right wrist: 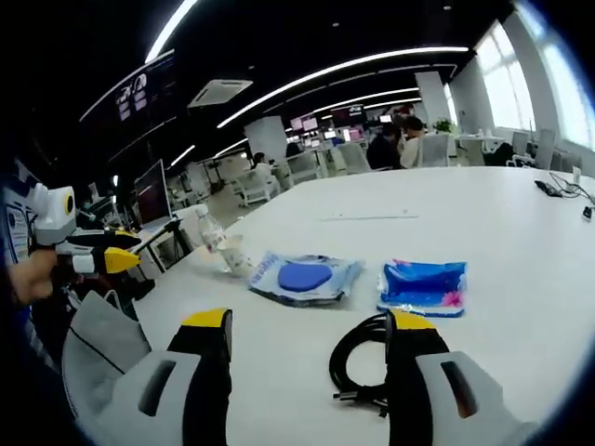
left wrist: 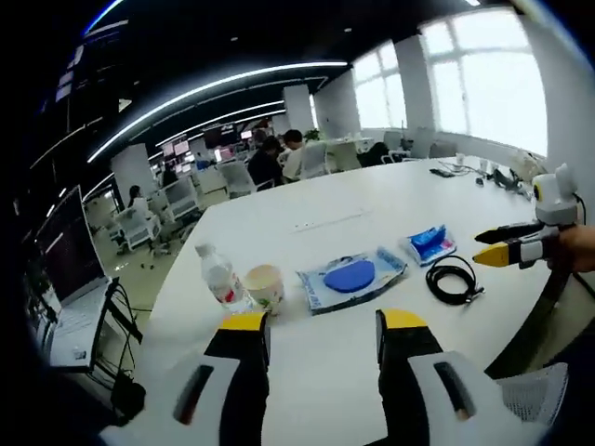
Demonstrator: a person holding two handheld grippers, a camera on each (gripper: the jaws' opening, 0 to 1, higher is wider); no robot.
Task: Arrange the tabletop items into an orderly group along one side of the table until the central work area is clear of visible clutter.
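While both hand-held grippers gape, cable (right wrist: 358, 358) lies coiled.

Black cable (right wrist: 358, 358), white table (left wrist: 344, 200)

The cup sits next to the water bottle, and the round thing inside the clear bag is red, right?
Not quite. The round thing inside the clear bag is blue, not red, as the left gripper view shows. The cup does sit right beside the water bottle.

Left gripper (left wrist: 323, 336) held above the table (left wrist: 372, 204) near edge, jaws apart and empty. Right gripper (right wrist: 310, 333) likewise over the table, jaws apart, nothing between them.
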